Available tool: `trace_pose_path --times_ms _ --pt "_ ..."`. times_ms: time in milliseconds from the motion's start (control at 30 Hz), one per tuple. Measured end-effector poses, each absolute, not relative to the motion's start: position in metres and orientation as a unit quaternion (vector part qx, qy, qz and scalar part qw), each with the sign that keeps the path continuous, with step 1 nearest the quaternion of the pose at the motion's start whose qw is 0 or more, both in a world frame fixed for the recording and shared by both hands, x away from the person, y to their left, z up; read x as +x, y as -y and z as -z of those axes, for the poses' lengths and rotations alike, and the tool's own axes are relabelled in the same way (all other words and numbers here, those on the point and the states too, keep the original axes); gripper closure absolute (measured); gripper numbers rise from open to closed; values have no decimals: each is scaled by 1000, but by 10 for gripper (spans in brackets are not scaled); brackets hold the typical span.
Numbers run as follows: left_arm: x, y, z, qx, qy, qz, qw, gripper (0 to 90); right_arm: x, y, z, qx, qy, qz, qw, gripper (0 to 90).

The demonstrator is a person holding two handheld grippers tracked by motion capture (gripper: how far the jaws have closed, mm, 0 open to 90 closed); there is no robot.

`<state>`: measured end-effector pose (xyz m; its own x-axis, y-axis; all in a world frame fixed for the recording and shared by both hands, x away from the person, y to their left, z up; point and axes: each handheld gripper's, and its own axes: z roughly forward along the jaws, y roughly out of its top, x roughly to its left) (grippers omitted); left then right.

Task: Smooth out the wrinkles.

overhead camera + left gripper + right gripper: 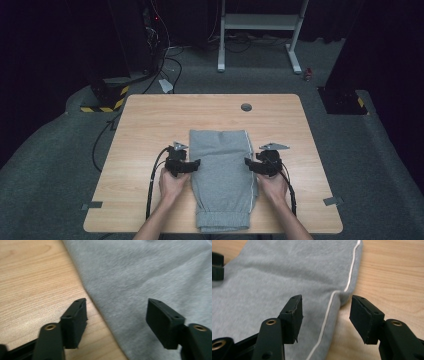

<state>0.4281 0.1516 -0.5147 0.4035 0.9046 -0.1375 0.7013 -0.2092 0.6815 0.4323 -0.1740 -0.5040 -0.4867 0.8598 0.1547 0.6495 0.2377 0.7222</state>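
Note:
Folded grey sweatpants with a white side stripe lie lengthwise on the wooden table, cuffs toward the front edge. At the garment's left edge sits my left gripper, open. In the left gripper view its jaws straddle the edge of the grey cloth without pinching it. My right gripper is at the right edge, open. In the right gripper view the striped edge of the sweatpants lies between the spread jaws, which do not press on it. The left gripper's black tip shows at the far side of the cloth.
A round grey grommet is set in the table near its back edge. Beyond the table stand a white metal frame and dark equipment with cables on the grey carpet. Bare wood lies to both sides of the garment.

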Motion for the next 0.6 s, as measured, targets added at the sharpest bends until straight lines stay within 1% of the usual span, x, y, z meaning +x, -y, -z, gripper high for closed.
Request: trace_pose_path --times_ms 67,100,200,367,500,600 --pt "432 -151 514 758 -530 -152 349 319 439 172 504 491 -772 -377 142 428" --pt "435 -152 514 759 -534 -145 344 324 441 171 505 496 -771 -375 141 427" --pt "441 -149 513 763 -534 -142 335 306 448 167 505 506 -767 -369 136 422" --pt "445 -147 514 753 -542 -149 343 309 457 160 507 517 -762 -365 136 422" --pt "449 -143 512 765 -535 -149 326 299 462 157 512 522 -763 -354 140 424" --pt "453 -140 511 763 -536 -149 330 300 465 159 513 534 -753 -360 139 426"
